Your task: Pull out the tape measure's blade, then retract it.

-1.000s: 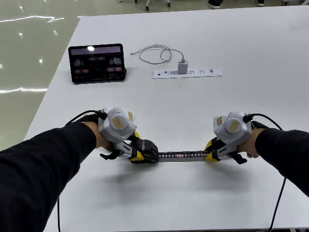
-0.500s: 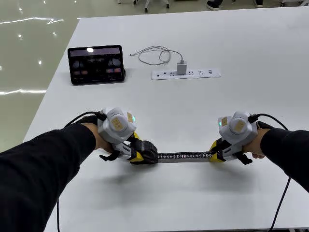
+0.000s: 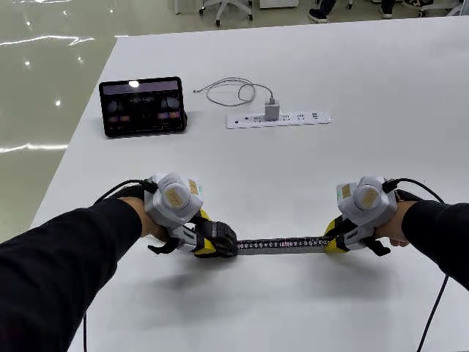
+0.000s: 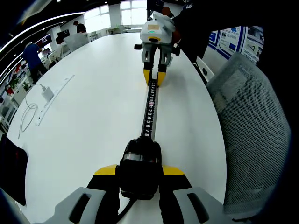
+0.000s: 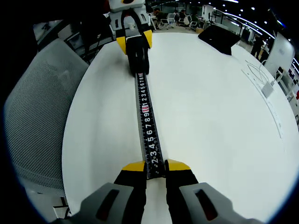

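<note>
One tape measure point(image 3: 218, 238), two grippers, one tablet point(image 3: 143, 106), one power strip point(image 3: 278, 118) with one charger point(image 3: 272, 110) plugged in and one coiled cable point(image 3: 227, 90) sit on the white counter point(image 3: 293, 176). Both forearms, in dark sleeves, reach in from the lower corners of the head view, and the hands hold the grippers low over the near part of the counter, pointed at each other and well apart. The left gripper point(image 3: 206, 244) has its yellow-tipped fingers point(image 4: 106, 171) pinching the black case of the tape measure, one on each side, with the case's mouth facing the other gripper. The blade point(image 3: 282, 243) runs out straight from the case, numbers up, low along the counter; whether it touches the surface cannot be told. Its far end lies between the fingers point(image 5: 134, 166) of the right gripper point(image 3: 333, 244), which close on it at the lowest numbers. The tablet, power strip and cable lie well apart from the tape, toward the far side.
</note>
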Motion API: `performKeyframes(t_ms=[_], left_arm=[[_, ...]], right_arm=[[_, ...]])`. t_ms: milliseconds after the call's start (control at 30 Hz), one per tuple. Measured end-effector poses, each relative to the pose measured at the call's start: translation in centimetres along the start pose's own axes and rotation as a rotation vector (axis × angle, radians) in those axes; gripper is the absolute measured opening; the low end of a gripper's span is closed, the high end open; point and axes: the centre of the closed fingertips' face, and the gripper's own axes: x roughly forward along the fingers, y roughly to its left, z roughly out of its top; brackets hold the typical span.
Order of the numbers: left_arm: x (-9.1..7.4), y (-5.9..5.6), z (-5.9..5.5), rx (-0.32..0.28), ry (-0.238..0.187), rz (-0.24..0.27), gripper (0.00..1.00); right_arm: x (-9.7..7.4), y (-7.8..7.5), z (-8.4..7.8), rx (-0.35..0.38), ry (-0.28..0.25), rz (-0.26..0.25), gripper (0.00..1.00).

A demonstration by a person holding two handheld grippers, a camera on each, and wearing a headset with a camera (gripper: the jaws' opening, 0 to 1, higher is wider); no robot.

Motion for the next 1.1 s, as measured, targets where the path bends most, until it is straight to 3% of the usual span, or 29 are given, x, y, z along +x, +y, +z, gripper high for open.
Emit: performKeyframes(t_ms=[1100], left_arm=[[0.0, -0.1, 0.0, 0.000, 0.003, 0.003, 0.28]], right_arm=[[-1.3, -0.1, -2.3, 0.015, 0.037, -0.005, 0.10]])
